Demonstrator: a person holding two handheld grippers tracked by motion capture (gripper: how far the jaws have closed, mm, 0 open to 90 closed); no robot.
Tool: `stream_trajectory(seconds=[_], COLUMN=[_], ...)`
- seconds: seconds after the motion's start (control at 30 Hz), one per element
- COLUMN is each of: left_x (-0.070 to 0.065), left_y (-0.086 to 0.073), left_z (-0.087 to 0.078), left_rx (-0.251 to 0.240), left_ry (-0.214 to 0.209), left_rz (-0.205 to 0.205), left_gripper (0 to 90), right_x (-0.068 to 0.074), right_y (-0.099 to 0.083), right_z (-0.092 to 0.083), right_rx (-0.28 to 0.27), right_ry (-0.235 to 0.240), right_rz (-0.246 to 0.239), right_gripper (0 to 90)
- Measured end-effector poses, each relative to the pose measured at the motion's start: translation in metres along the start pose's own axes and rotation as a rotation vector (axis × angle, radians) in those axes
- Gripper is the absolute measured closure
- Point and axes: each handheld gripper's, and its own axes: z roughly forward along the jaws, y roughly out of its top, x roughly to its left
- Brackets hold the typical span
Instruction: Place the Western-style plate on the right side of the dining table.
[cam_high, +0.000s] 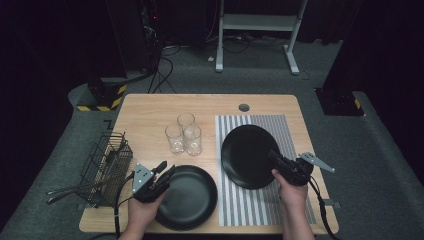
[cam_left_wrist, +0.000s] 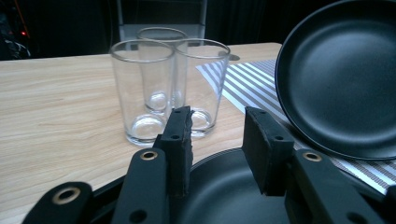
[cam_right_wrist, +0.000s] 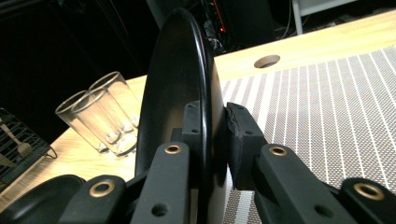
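One black plate (cam_high: 248, 156), right of centre in the high view, is clamped by its rim in the right claw (cam_high: 276, 161) and tilted off the striped mat (cam_high: 260, 202), while the left claw (cam_high: 165, 171) is held released over the second plate (cam_high: 190, 200) at lower centre, whose rim would be gripped next.

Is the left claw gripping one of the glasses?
No, the left claw stands open above the rim of the near black plate, with the three glasses beyond its tips.

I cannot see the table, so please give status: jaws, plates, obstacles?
Right gripper shut on lifted plate rim. Left gripper open over second plate. Three glasses close ahead.
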Motion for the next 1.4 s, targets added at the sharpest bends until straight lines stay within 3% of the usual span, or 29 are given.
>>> stream_trajectory(seconds=[0.17, 0.63, 0.9, 1.4], left_x=[0.006, 0.014, 0.018, 0.021], left_y=[-0.003, -0.012, -0.013, -0.013], left_z=[-0.005, -0.007, -0.009, -0.009], left_rx=[-0.015, -0.029, -0.032, -0.032], left_ry=[0.001, -0.023, -0.027, -0.029], left_rz=[-0.016, -0.042, -0.044, -0.048], left_gripper=[62.2, 63.0, 62.9, 63.2], right_x=[0.002, -0.003, -0.003, -0.02], right_y=[-0.001, 0.005, 0.009, 0.008], right_z=[0.005, 0.007, 0.007, 0.01], right_rx=[0.022, 0.049, 0.072, 0.11], right_ry=[-0.021, -0.082, -0.15, -0.139], right_rz=[-0.015, 0.028, -0.017, 0.076], right_gripper=[79.3, 79.3, 81.0, 81.4])
